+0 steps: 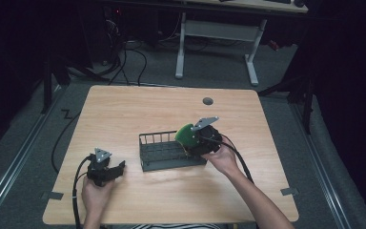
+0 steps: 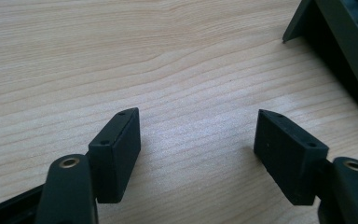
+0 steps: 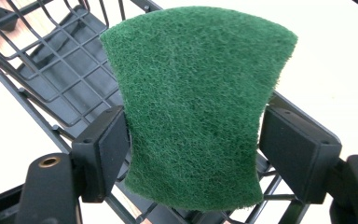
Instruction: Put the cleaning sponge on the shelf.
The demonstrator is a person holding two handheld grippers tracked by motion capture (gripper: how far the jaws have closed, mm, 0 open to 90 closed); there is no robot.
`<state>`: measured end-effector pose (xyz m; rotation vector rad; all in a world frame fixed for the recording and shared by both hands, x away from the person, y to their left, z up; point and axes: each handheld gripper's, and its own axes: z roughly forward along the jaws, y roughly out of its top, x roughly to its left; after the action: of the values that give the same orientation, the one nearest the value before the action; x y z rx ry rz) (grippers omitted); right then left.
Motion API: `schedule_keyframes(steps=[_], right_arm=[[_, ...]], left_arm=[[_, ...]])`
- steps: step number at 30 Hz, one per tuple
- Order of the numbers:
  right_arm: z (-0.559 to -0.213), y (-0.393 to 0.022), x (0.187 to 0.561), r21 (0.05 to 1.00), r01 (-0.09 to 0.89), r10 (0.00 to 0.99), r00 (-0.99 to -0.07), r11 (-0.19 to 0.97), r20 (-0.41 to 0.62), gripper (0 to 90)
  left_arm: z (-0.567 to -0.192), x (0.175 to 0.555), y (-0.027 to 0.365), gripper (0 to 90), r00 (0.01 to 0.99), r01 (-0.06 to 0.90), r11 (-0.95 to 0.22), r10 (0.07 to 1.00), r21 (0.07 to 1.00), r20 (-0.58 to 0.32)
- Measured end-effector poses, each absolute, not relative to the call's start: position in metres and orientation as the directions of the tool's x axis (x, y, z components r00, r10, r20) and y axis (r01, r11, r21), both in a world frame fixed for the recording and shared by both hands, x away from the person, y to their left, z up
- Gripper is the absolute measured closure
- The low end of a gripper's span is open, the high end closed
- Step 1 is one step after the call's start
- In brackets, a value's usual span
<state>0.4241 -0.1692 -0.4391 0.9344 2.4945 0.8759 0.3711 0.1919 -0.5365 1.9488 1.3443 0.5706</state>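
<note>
The right gripper (image 1: pixel 196 138) holds a green scouring pad with a waisted shape (image 3: pixel 196 107) between its two black jaws, which press on the pad's narrow sides. The pad is above the right end of the black wire basket (image 1: pixel 159 151) on the light wooden table (image 1: pixel 138 105). The left gripper (image 2: pixel 198 149) rests low over bare wood, left of the basket, with its jaws apart and nothing between them.

green scouring pad (image 3: pixel 193 107) | waisted shape, fuzzy | upright btwn gripper pads | over black wire basket (image 3: pixel 51 70)
</note>
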Motion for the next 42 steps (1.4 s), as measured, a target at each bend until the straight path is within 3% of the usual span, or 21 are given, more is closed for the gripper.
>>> schedule_keyframes(steps=[17,24,42], right_arm=[[-0.415,-0.199,0.413,0.753,0.456,0.724,-0.689,0.474,-0.038,23.7],[-0.405,-0.226,0.402,0.808,0.435,0.758,-0.651,0.397,-0.022,29.2],[-0.393,-0.286,0.38,0.853,0.446,0.831,-0.555,0.272,0.025,31.4]], left_arm=[[-0.536,0.371,0.192,31.9,0.369,0.627,-0.228,0.929,0.745,-0.026],[-0.537,0.371,0.192,31.8,0.367,0.625,-0.226,0.93,0.747,-0.026],[-0.536,0.371,0.192,31.7,0.369,0.627,-0.227,0.929,0.745,-0.026]])
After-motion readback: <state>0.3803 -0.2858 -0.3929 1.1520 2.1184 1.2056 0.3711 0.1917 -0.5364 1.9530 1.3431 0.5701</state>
